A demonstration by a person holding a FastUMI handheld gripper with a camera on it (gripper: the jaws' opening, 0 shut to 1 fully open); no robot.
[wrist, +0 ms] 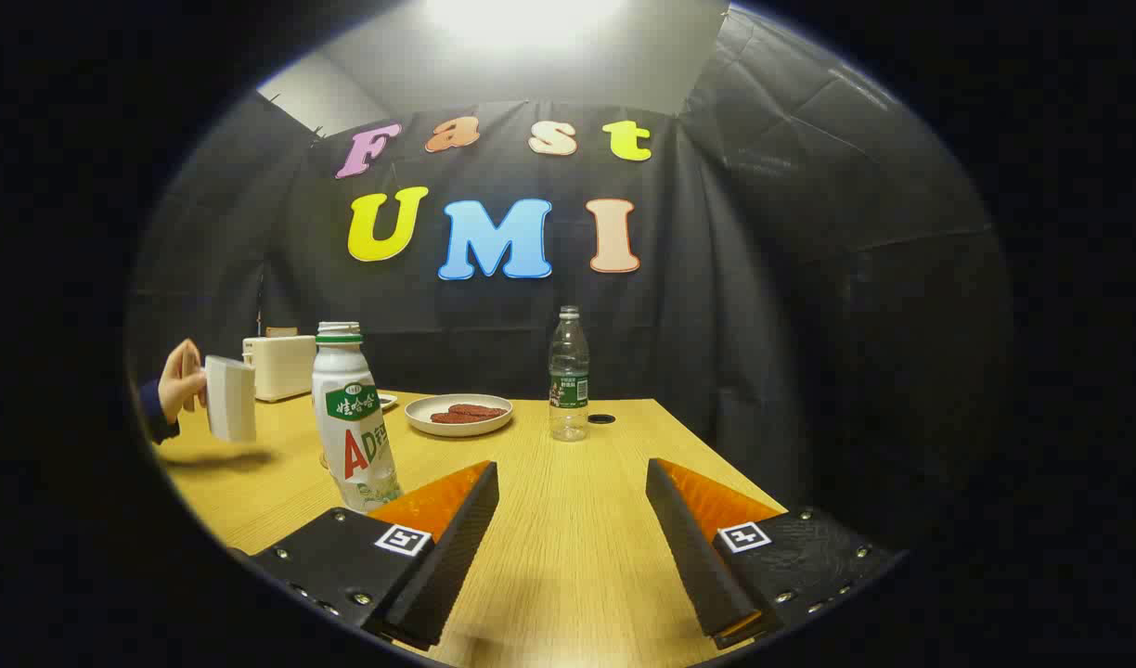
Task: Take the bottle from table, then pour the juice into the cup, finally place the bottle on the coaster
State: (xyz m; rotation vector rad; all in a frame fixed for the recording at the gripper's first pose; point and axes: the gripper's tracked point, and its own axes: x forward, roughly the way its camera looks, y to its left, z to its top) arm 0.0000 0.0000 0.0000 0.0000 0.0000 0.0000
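We see a light wood-grain bench (577,520) inside black cloth walls. The tool (573,482) has its fingers apart, gripping nothing. The white bottle (350,417), big red "AD" on it, stands just ahead-left of the left finger. A clear water bottle (568,376) and a plate (458,415) sit beyond. Far left, a hand (180,380) holds a white cup (231,399).

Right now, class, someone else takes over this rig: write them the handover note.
Tongs: open, holding nothing, low over the table.
White bottle: upright, cap off, just beyond the left finger, not between the fingers.
Cup: white, held tilted above the table by a person's hand, past the white bottle.
Clear water bottle and plate stand farther back.
Coaster: I cannot identify it.
Done: nothing yet. Left: grasp the bottle, pour, set it on the coaster.
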